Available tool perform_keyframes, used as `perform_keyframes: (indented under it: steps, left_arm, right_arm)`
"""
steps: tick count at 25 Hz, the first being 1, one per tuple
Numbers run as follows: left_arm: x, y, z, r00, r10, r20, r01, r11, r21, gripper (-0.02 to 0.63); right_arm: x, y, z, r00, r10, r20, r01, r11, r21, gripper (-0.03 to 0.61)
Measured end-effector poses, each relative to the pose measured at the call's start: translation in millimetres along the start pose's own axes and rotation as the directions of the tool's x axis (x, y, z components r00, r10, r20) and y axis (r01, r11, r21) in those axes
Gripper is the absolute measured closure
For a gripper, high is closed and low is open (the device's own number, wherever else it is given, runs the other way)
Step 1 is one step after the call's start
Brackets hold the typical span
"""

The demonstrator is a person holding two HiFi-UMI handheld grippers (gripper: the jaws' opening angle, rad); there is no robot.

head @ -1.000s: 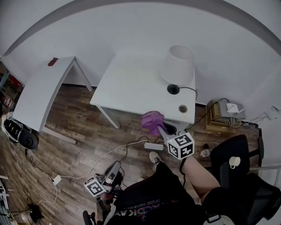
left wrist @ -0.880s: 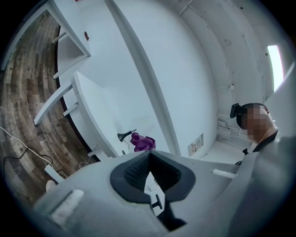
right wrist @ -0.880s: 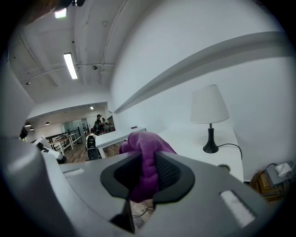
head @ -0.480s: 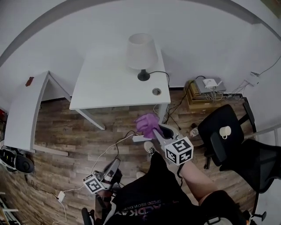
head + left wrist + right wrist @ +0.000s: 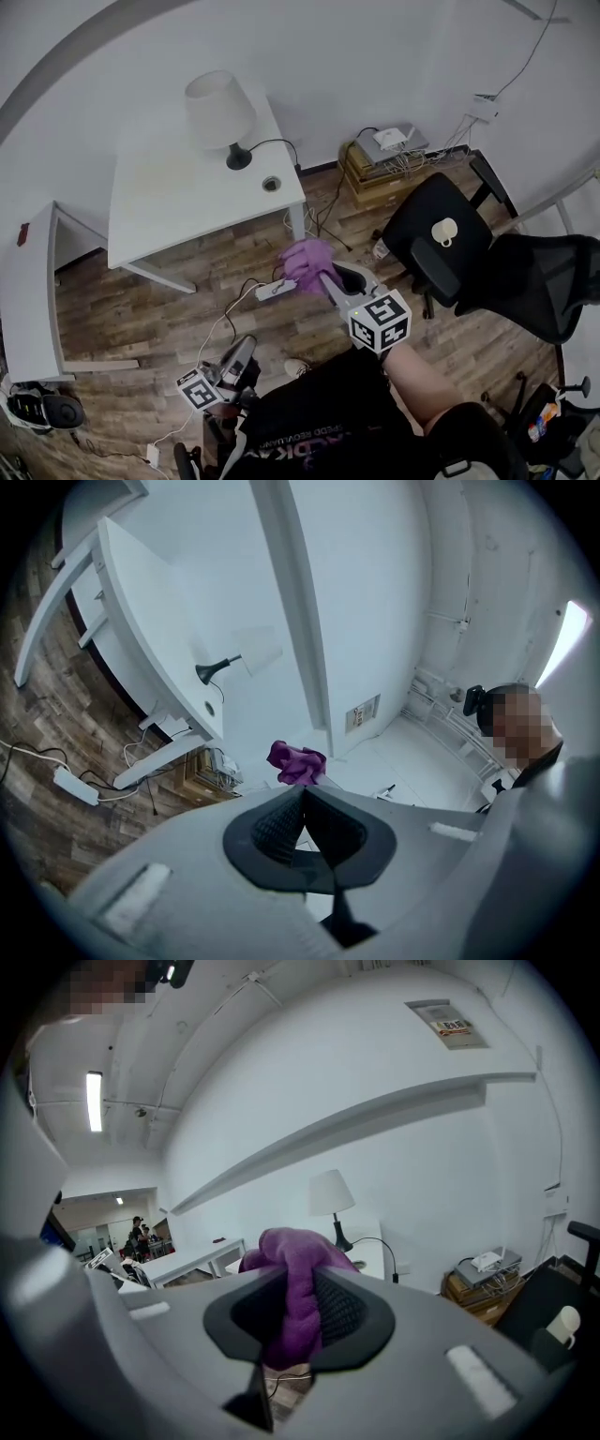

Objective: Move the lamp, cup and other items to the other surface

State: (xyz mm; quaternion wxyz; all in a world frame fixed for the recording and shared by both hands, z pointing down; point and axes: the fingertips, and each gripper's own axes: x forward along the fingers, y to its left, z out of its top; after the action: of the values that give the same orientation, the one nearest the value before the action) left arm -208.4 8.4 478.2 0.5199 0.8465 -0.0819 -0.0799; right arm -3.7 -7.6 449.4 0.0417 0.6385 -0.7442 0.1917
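White desk (image 5: 178, 202) bears lamp (image 5: 220, 111); right gripper (image 5: 326, 281) pinches purple item (image 5: 305, 261), likely cloth.

A white power strip (image 5: 268, 290) lies on the wood floor (image 5: 169, 319) with cables trailing from it. Against the wall, stacked brown boxes (image 5: 370, 180) carry a white router (image 5: 391, 139). Nearby stands a black office chair (image 5: 417, 246), with a black mesh chair (image 5: 542, 281) just beside it.

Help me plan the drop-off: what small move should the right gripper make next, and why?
Probably keep the jaws shut and swing the right gripper toward the black chair: the purple cloth hangs over floor, and the cup sits on that seat.
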Motion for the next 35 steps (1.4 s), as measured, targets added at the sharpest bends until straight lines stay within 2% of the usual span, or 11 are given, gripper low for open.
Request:
perform_keyframes:
  steps: [4, 12, 20, 25, 35]
  left_arm:
    - [31, -2, -8, 0.998, -0.046, -0.038, 0.045, 0.999, -0.023, 0.618]
    - [117, -26, -55, 0.982, -0.121, -0.146, 0.115, 0.992, -0.051, 0.618]
    - [193, -55, -103, 0.971, -0.126, -0.202, 0.120, 0.992, -0.040, 0.617]
    - [233, -59, -129, 0.970, -0.102, -0.219, 0.095, 0.995, -0.041, 0.617]
    - [314, -57, -186, 0.974, -0.032, -0.226, 0.008, 0.994, -0.105, 0.618]
  right_arm:
    - [-23, -27, 8, 0.998, -0.067, 0.018, 0.067, 0.998, 0.001, 0.506]
    - [-103, -115, 7, 0.976, -0.216, 0.015, 0.215, 0.976, 0.038, 0.506]
    - [-187, -223, -1, 0.940, -0.340, 0.013, 0.337, 0.936, 0.105, 0.506]
    - [-231, -307, -15, 0.896, -0.443, -0.016, 0.442, 0.889, 0.122, 0.506]
    - [-303, -474, -87, 0.782, -0.599, -0.176, 0.623, 0.763, 0.171, 0.506]
